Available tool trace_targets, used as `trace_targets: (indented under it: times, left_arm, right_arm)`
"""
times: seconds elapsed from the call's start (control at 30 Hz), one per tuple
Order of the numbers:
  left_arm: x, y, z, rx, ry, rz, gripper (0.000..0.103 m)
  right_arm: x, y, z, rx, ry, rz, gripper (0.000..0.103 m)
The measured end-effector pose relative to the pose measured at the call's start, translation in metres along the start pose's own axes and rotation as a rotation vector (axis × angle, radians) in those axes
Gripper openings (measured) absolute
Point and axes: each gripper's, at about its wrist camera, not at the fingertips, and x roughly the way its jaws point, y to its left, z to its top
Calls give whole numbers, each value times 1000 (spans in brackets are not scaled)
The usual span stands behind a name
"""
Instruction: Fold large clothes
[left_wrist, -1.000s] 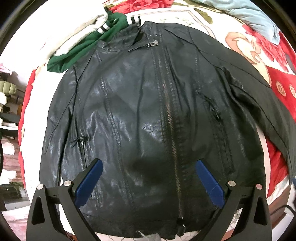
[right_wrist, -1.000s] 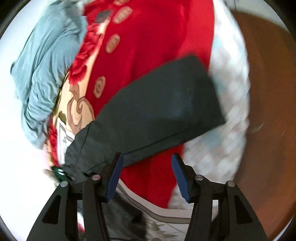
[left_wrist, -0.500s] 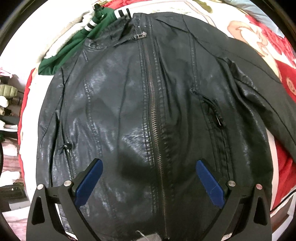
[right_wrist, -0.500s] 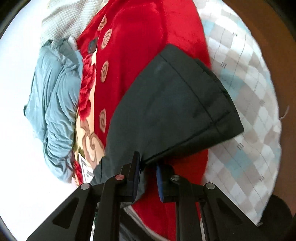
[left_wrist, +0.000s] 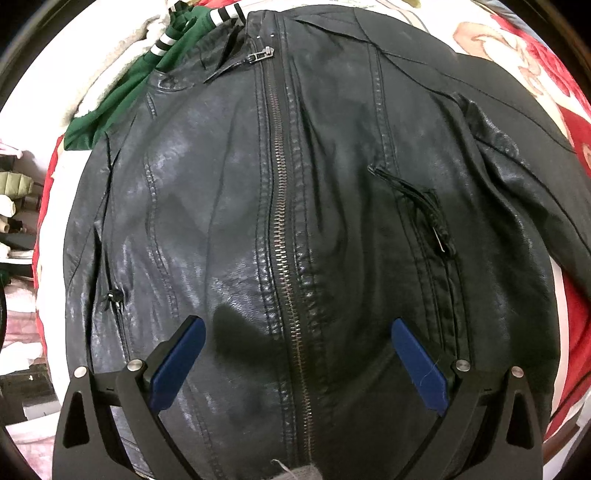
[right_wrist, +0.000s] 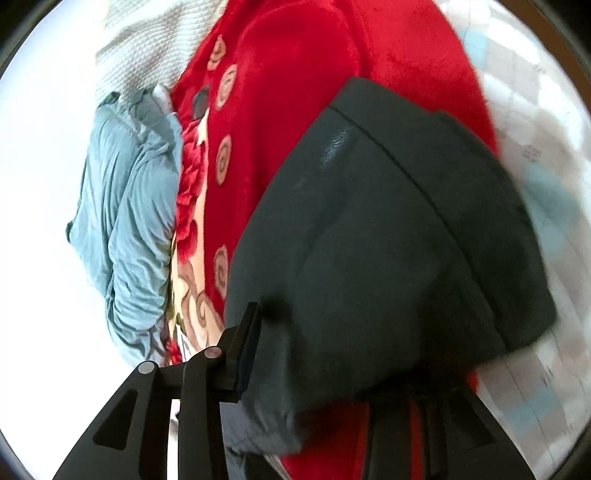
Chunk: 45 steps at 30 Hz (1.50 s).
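A black leather jacket (left_wrist: 229, 206) lies flat with its front up and its zip (left_wrist: 284, 258) closed. It fills the left wrist view. My left gripper (left_wrist: 295, 325) hovers close over the lower front, open wide, straddling the zip with nothing between its blue pads (left_wrist: 177, 362). In the right wrist view the jacket's sleeve (right_wrist: 388, 229) stretches over the red blanket. My right gripper (right_wrist: 314, 350) has the sleeve between its jaws, which are opening. One finger (right_wrist: 247, 343) shows beside the sleeve; the cloth hides the other.
A red flowered blanket (right_wrist: 295, 74) covers the bed. Green clothing with striped cuffs (left_wrist: 122, 110) lies by the jacket's collar, on white fleece (left_wrist: 110, 66). Crumpled blue-grey cloth (right_wrist: 129, 206) lies left of the sleeve. A checked sheet (right_wrist: 546, 206) borders the blanket.
The left gripper has sunk closer to the jacket, still open. The right gripper closed on the sleeve's edge, then widened and pushed further onto the sleeve, which now covers one finger.
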Motion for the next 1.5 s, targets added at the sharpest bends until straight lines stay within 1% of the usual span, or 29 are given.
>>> trace_targets:
  times: [0.07, 0.1, 0.13, 0.27, 0.33, 0.43, 0.53, 0.6, 0.67, 0.73, 0.8, 0.83, 0.9, 0.93, 0.97, 1.0, 1.07, 1.13, 1.17, 1.2, 1.23, 1.27, 1.3, 1.37, 1.4, 1.43, 1.47, 1.5]
  left_arm:
    - [0, -2, 1, -2, -2, -1, 103]
    - [0, -3, 1, -5, -5, -3, 103]
    - [-1, -3, 2, -7, -10, -3, 103]
    - [-7, 6, 7, -34, -30, -8, 103]
    - [-12, 15, 8, -62, -34, -17, 103]
    - [-17, 36, 9, -107, -37, -26, 103]
    - [-19, 61, 7, -155, -35, -28, 103]
    - [-19, 77, 6, -187, -28, -28, 103]
    - [-16, 101, 4, -233, -17, -21, 103]
    - [-13, 127, -1, -289, -6, -13, 103]
    - [-9, 150, -7, -337, 2, -2, 103]
    - [-6, 168, -12, -369, 6, 6, 103]
    - [0, 191, -20, -413, 15, 26, 103]
    - [5, 208, -28, -440, 20, 41, 103]
    - [8, 220, -33, -459, 26, 51, 103]
    - [12, 232, -39, -478, 32, 63, 103]
    - [22, 260, -51, -524, 49, 81, 103]
    - [29, 282, -65, -565, 66, 96, 103]
    - [33, 295, -74, -586, 75, 101, 103]
    - [35, 304, -80, -601, 82, 104, 103]
    - [37, 315, -88, -619, 92, 106, 103]
    - [38, 324, -93, -633, 98, 105, 103]
    - [39, 332, -99, -649, 102, 102, 103]
    - [39, 349, -110, -686, 109, 90, 103]
    - [37, 355, -116, -699, 111, 87, 103]
    - [35, 363, -125, -721, 118, 77, 103]
    - [34, 369, -131, -743, 120, 69, 103]
    - [31, 377, -142, -778, 126, 59, 103]
  right_arm:
    - [6, 7, 5, 3, -7, 3, 39]
    - [7, 15, 6, -20, -18, -10, 22]
    - [6, 24, 7, -50, -28, -29, 8]
    - [-12, 70, 3, -159, -69, -40, 6]
    - [-24, 93, -1, -213, -83, -42, 6]
    - [-37, 138, -15, -317, -98, -42, 6]
    - [-43, 192, -41, -479, -110, -50, 6]
    - [-37, 229, -69, -592, -103, -55, 6]
    - [-24, 262, -103, -706, -75, -63, 6]
    - [-8, 286, -138, -807, -39, -71, 5]
    - [15, 307, -187, -925, 18, -77, 5]
    - [28, 316, -216, -993, 57, -79, 5]
    - [53, 324, -275, -1116, 127, -87, 5]
    - [69, 325, -311, -1194, 172, -101, 5]
    - [83, 322, -347, -1273, 210, -112, 5]
    - [94, 318, -375, -1334, 243, -122, 5]
    - [121, 298, -451, -1519, 326, -175, 5]
    - [138, 271, -505, -1660, 384, -222, 5]
    - [147, 255, -533, -1745, 427, -251, 5]
    - [156, 236, -561, -1834, 496, -294, 6]
    - [163, 220, -581, -1901, 555, -343, 11]
    - [166, 208, -593, -1944, 596, -378, 14]
    - [166, 204, -598, -1951, 622, -389, 19]
    - [157, 207, -595, -1892, 702, -371, 36]
    - [151, 210, -591, -1856, 737, -354, 58]
    - [140, 216, -586, -1822, 759, -338, 76]
    - [126, 223, -578, -1797, 757, -316, 79]
    - [116, 229, -572, -1780, 752, -303, 79]
